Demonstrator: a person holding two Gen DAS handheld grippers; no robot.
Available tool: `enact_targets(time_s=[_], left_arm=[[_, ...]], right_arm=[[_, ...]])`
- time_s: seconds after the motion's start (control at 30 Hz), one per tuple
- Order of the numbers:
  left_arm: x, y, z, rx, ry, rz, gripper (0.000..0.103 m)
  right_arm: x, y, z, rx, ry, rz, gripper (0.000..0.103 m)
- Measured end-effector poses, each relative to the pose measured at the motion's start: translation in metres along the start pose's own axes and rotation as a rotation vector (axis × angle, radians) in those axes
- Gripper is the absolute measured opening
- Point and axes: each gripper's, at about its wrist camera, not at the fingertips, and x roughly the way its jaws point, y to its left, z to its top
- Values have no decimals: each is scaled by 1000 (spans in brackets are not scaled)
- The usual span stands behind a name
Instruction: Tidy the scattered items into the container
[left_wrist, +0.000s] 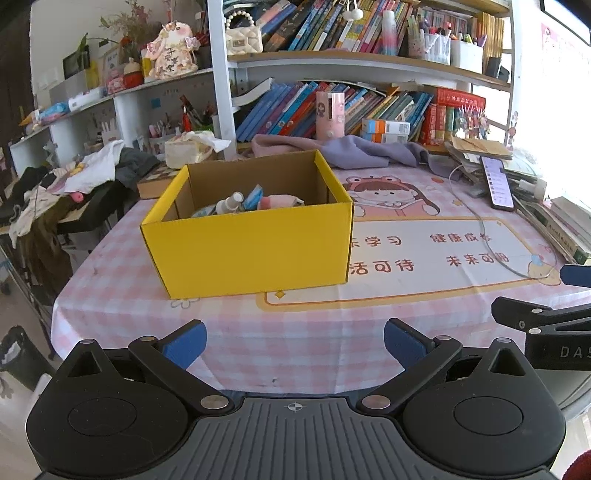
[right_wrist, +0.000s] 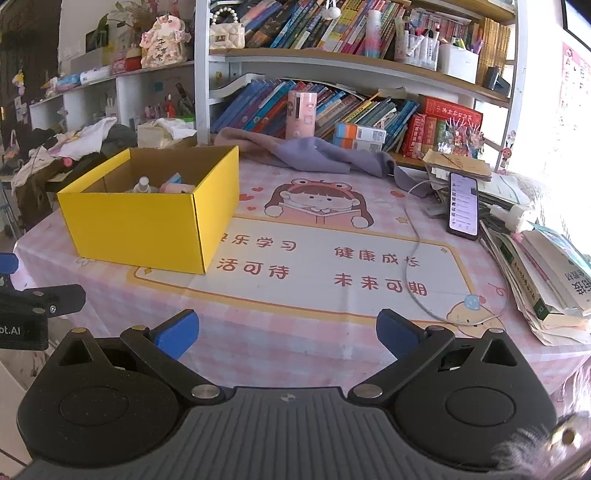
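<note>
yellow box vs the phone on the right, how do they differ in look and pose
The yellow box is an open-topped cardboard carton standing on the tablecloth with small items inside; the phone is a thin dark slab. The box sits flat at the left, while the phone leans tilted against a paper stack at the right, screen lit. Both stand apart from the open grippers.

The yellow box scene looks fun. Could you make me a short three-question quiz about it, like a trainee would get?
1. True or false: the yellow box already holds some items.
2. What is between the fingers of the left gripper and the right gripper: A) a bottle, B) nothing, C) a phone?
3. Fill in: the phone leans against a pile of ____ at the right of the table.

Key: 1 true. 2 B, both are open and empty. 3 books and papers.
</note>
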Motion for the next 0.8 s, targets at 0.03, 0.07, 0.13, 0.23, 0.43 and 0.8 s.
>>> enact_targets(time_s=[0.03, 0.07, 0.13, 0.23, 0.43, 0.8], left_arm=[[0, -1, 0, 3, 0, 1, 103], [0, -2, 1, 7, 1, 2, 103], [1, -3, 1, 13, 4, -1, 103], [1, -4, 1, 17, 10, -5, 103], [-3, -4, -2, 19, 5, -8, 103], [-5, 1, -4, 16, 11, -1, 103]], right_arm=[[0, 0, 0, 0, 0, -1, 103], [0, 0, 0, 1, 1, -2, 103], [0, 0, 0, 0, 0, 0, 103], [0, -1, -1, 0, 0, 2, 103], [0, 1, -3, -3, 6, 6, 103], [-2, 9, -8, -14, 16, 26, 103]])
